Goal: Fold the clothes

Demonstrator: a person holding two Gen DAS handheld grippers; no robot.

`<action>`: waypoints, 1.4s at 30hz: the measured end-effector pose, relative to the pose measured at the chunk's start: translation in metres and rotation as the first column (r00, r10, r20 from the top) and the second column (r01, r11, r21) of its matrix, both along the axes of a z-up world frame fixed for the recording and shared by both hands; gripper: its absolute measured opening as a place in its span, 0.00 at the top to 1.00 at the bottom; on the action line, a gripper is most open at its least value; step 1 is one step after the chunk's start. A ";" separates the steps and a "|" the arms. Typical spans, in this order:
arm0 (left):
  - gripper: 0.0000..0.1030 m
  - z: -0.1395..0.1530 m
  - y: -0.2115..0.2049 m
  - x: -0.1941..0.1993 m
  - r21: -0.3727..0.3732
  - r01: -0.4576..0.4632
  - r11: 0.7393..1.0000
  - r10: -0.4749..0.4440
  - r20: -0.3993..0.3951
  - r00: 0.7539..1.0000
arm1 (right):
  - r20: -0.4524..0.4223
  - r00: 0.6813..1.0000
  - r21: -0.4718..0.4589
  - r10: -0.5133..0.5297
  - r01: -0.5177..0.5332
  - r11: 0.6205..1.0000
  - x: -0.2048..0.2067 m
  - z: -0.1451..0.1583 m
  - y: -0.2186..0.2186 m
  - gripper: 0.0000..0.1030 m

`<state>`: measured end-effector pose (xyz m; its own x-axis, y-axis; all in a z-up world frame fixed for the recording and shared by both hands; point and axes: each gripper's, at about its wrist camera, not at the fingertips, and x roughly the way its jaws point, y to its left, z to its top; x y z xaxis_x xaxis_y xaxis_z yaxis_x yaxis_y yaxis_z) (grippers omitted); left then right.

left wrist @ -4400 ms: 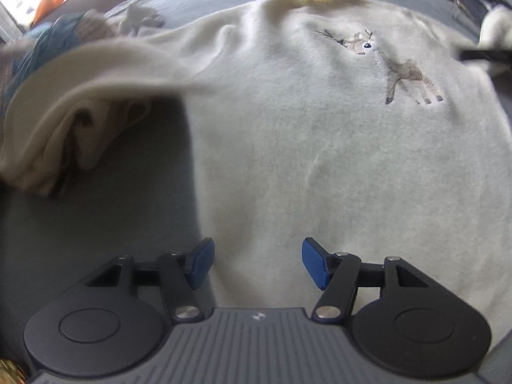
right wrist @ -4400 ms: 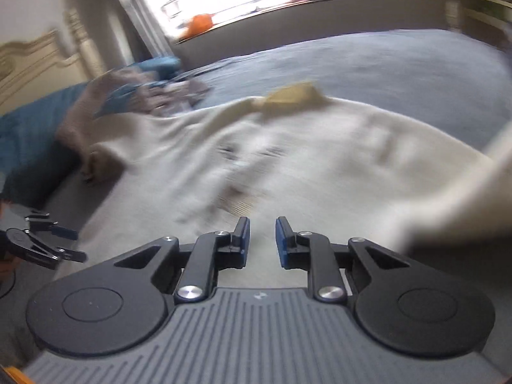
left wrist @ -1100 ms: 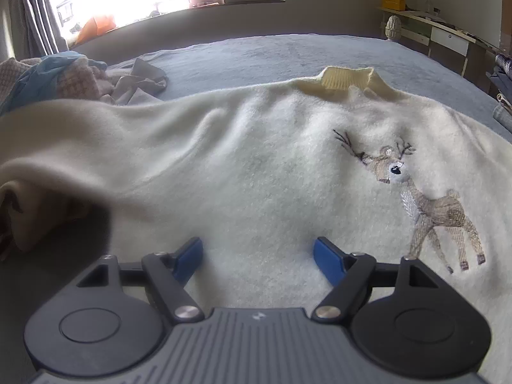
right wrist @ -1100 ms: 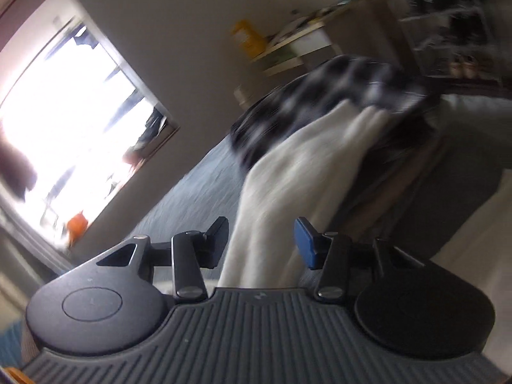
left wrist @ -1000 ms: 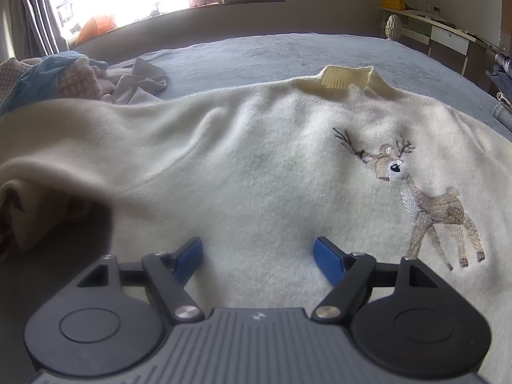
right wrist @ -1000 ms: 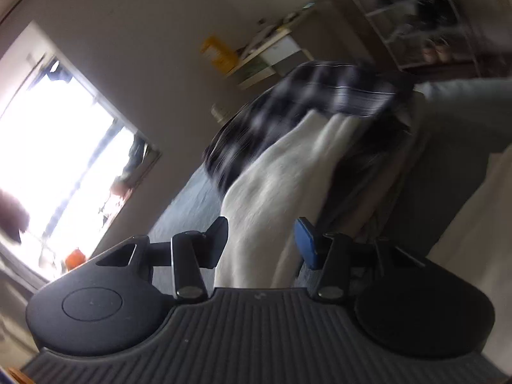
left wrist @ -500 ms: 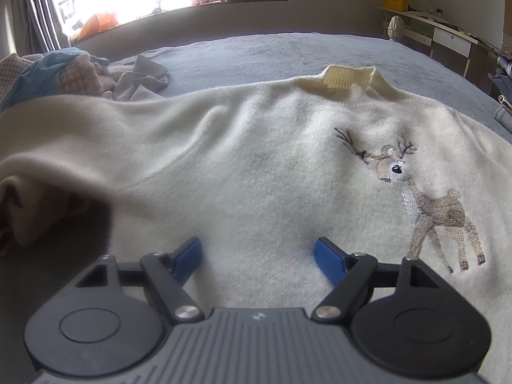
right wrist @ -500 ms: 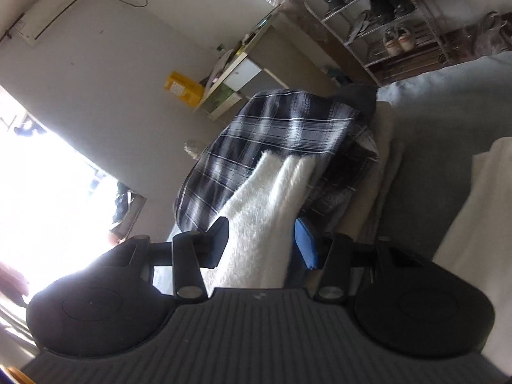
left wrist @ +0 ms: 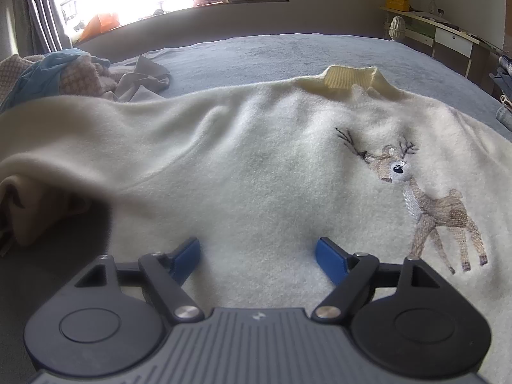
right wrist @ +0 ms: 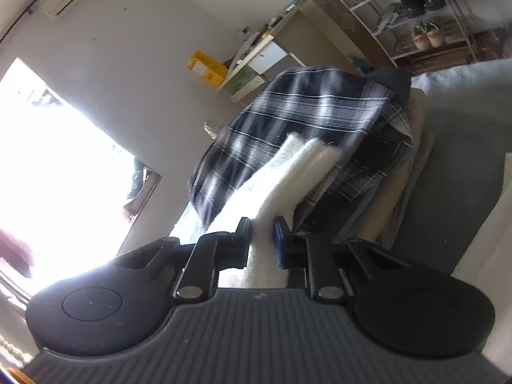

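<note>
A cream sweater (left wrist: pixel 256 166) with an embroidered deer (left wrist: pixel 425 198) lies spread on the grey bed (left wrist: pixel 288 51), its ribbed collar (left wrist: pixel 352 78) at the far side. My left gripper (left wrist: pixel 257 252) hovers open just over the sweater's lower front, nothing between its blue pads. In the right wrist view the sweater's fluffy cream sleeve (right wrist: pixel 288 172) runs from between the fingers up over a folded plaid shirt (right wrist: pixel 304 112). My right gripper (right wrist: pixel 262 238) is closing, its jaws pinching the sleeve.
A heap of clothes (left wrist: pixel 73 73) lies at the bed's far left by the window. A stack of folded garments sits under the plaid shirt. A desk (left wrist: pixel 448 35) and a shoe rack (right wrist: pixel 412 16) stand along the walls.
The right gripper's jaws have closed in on the cream sleeve, and its view has steadied after swinging. The left gripper has not moved.
</note>
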<state>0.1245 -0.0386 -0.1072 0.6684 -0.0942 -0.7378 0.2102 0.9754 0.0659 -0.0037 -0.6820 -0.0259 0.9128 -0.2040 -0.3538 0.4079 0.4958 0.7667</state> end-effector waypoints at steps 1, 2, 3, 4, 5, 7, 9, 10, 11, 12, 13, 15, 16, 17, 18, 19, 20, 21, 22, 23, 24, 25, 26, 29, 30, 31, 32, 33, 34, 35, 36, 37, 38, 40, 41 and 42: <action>0.21 0.000 0.000 0.000 0.000 0.000 1.000 0.000 0.000 1.000 | 0.001 1.000 -0.005 0.004 -0.004 1.000 0.001 0.001 0.001 0.87; 0.21 0.000 0.000 0.000 -0.001 0.000 1.000 0.000 0.000 1.000 | 0.002 1.000 -0.011 0.008 -0.008 1.000 0.002 0.002 0.001 0.88; 0.21 0.000 0.000 0.000 -0.002 0.000 1.000 0.000 0.000 1.000 | 0.002 1.000 -0.018 0.012 -0.012 1.000 0.002 0.003 0.003 0.90; 0.21 0.000 0.000 -0.001 -0.002 -0.001 1.000 0.001 0.001 1.000 | 0.003 1.000 -0.025 0.011 -0.011 1.000 0.002 0.004 0.003 0.90; 0.21 0.000 0.000 -0.001 -0.002 -0.001 1.000 0.001 0.001 1.000 | 0.013 1.000 -0.034 0.015 -0.014 0.999 -0.001 0.005 0.006 0.91; 0.21 0.000 0.000 -0.001 -0.002 -0.002 1.000 0.002 0.001 1.000 | 0.038 0.999 -0.055 0.024 -0.022 0.998 -0.006 0.009 0.012 0.92; 0.21 0.000 -0.001 -0.003 -0.003 -0.007 1.000 0.007 0.002 1.000 | 0.068 0.996 -0.083 0.049 -0.043 0.996 -0.012 0.015 0.021 0.92; 0.21 0.000 -0.001 -0.003 -0.004 -0.007 1.000 0.007 0.002 1.000 | 0.080 0.994 -0.106 0.070 -0.062 0.992 -0.014 0.021 0.029 0.92; 0.21 0.000 -0.001 -0.003 -0.004 -0.006 1.000 0.006 0.001 1.000 | 0.091 0.991 -0.131 0.094 -0.081 0.988 -0.015 0.026 0.037 0.92; 0.21 0.000 -0.001 -0.003 -0.004 -0.006 1.000 0.006 0.001 1.000 | 0.104 0.986 -0.161 0.133 -0.115 0.980 -0.013 0.034 0.049 0.92; 0.21 0.000 -0.001 -0.003 -0.004 -0.006 1.000 0.006 0.001 1.000 | 0.116 0.978 -0.192 0.175 -0.151 0.970 -0.012 0.043 0.061 0.92; 0.21 0.000 -0.001 -0.003 -0.004 -0.007 1.000 0.007 0.001 1.000 | 0.145 0.948 -0.264 0.282 -0.238 0.935 -0.004 0.062 0.091 0.93; 0.21 0.001 -0.001 -0.003 -0.005 -0.009 1.000 0.009 0.000 1.000 | 0.157 0.926 -0.304 0.344 -0.286 0.909 0.003 0.073 0.109 0.93; 0.21 0.001 -0.001 -0.004 -0.006 -0.011 1.000 0.011 0.000 1.000 | 0.170 0.898 -0.337 0.405 -0.334 0.880 0.009 0.083 0.129 0.93; 0.21 0.001 -0.001 -0.004 -0.007 -0.015 1.000 0.015 -0.001 1.000 | 0.182 0.866 -0.369 0.465 -0.379 0.849 0.016 0.092 0.148 0.93; 0.21 0.001 -0.001 -0.004 -0.008 -0.018 1.000 0.018 -0.002 1.000 | 0.196 0.831 -0.395 0.521 -0.419 0.818 0.024 0.100 0.170 0.93; 0.21 0.001 0.000 -0.005 -0.009 -0.022 1.000 0.022 -0.002 1.000 | 0.211 0.794 -0.410 0.571 -0.458 0.789 0.032 0.105 0.191 0.93; 0.21 0.001 0.000 -0.005 -0.009 -0.026 1.000 0.026 -0.002 1.000 | 0.224 0.754 -0.423 0.618 -0.496 0.758 0.041 0.110 0.213 0.93; 0.21 0.001 0.000 -0.005 -0.009 -0.028 1.000 0.028 -0.002 1.000 | 0.229 0.719 -0.438 0.656 -0.526 0.729 0.049 0.114 0.237 0.92; 0.21 0.001 0.000 -0.006 -0.008 -0.030 1.000 0.030 -0.002 1.000 | 0.212 0.683 -0.436 0.700 -0.575 0.693 0.059 0.112 0.260 0.88; 0.21 0.001 0.000 -0.006 -0.007 -0.033 0.999 0.033 -0.001 0.999 | 0.191 0.643 -0.429 0.742 -0.625 0.652 0.069 0.108 0.283 0.85; 0.21 0.001 0.000 -0.007 -0.008 -0.035 0.999 0.035 -0.002 0.999 | 0.171 0.600 -0.421 0.782 -0.673 0.608 0.078 0.105 0.305 0.82; 0.21 0.001 0.000 -0.007 -0.011 -0.035 0.999 0.035 -0.002 0.999 | 0.148 0.576 -0.415 0.804 -0.701 0.579 0.080 0.098 0.318 0.77; 0.21 0.001 0.002 -0.008 -0.015 -0.034 0.999 0.034 -0.001 0.999 | 0.080 0.509 -0.393 0.857 -0.774 0.497 0.083 0.077 0.352 0.73; 0.21 0.001 0.003 -0.009 -0.016 -0.032 0.999 0.032 0.001 0.999 | 0.069 0.516 -0.381 0.854 -0.777 0.501 0.079 0.070 0.350 0.70; 0.21 0.001 0.003 -0.010 -0.017 -0.029 0.999 0.029 0.003 1.000 | 0.059 0.528 -0.367 0.847 -0.777 0.511 0.075 0.063 0.346 0.69; 0.21 0.001 0.004 -0.011 -0.018 -0.025 1.000 0.025 0.005 1.000 | 0.049 0.540 -0.354 0.840 -0.777 0.520 0.072 0.057 0.342 0.68; 0.21 0.001 0.005 -0.011 -0.021 -0.023 1.000 0.023 0.007 1.000 | 0.033 0.561 -0.331 0.827 -0.775 0.538 0.066 0.049 0.333 0.68; 0.21 0.001 0.006 -0.011 -0.024 -0.019 1.000 0.020 0.008 1.000 | 0.015 0.582 -0.306 0.813 -0.772 0.557 0.061 0.041 0.323 0.68; 0.21 0.001 0.007 -0.012 -0.026 -0.017 1.000 0.017 0.008 1.000 | -0.004 0.602 -0.281 0.799 -0.767 0.577 0.056 0.034 0.313 0.68; 0.21 0.001 0.008 -0.011 -0.028 -0.014 1.000 0.014 0.007 1.000 | -0.038 0.622 -0.268 0.782 -0.760 0.592 0.050 0.025 0.306 0.68; 0.21 0.001 0.009 -0.011 -0.031 -0.012 0.999 0.012 0.003 1.000 | -0.073 0.641 -0.257 0.764 -0.753 0.606 0.045 0.015 0.301 0.68; 0.21 0.002 0.010 -0.010 -0.036 -0.010 0.999 0.010 -0.005 1.000 | -0.114 0.649 -0.245 0.752 -0.752 0.612 0.042 0.005 0.299 0.68; 0.21 0.006 0.014 -0.008 -0.059 -0.003 0.998 0.001 -0.040 0.999 | -0.197 0.657 -0.221 0.727 -0.753 0.621 0.037 -0.016 0.298 0.68; 0.21 0.010 0.017 -0.007 -0.075 0.000 0.997 -0.005 -0.058 0.998 | -0.238 0.659 -0.209 0.713 -0.752 0.625 0.034 -0.027 0.297 0.68; 0.22 0.014 0.021 -0.007 -0.090 -0.001 0.996 -0.006 -0.072 0.997 | -0.276 0.651 -0.205 0.707 -0.759 0.618 0.030 -0.038 0.299 0.68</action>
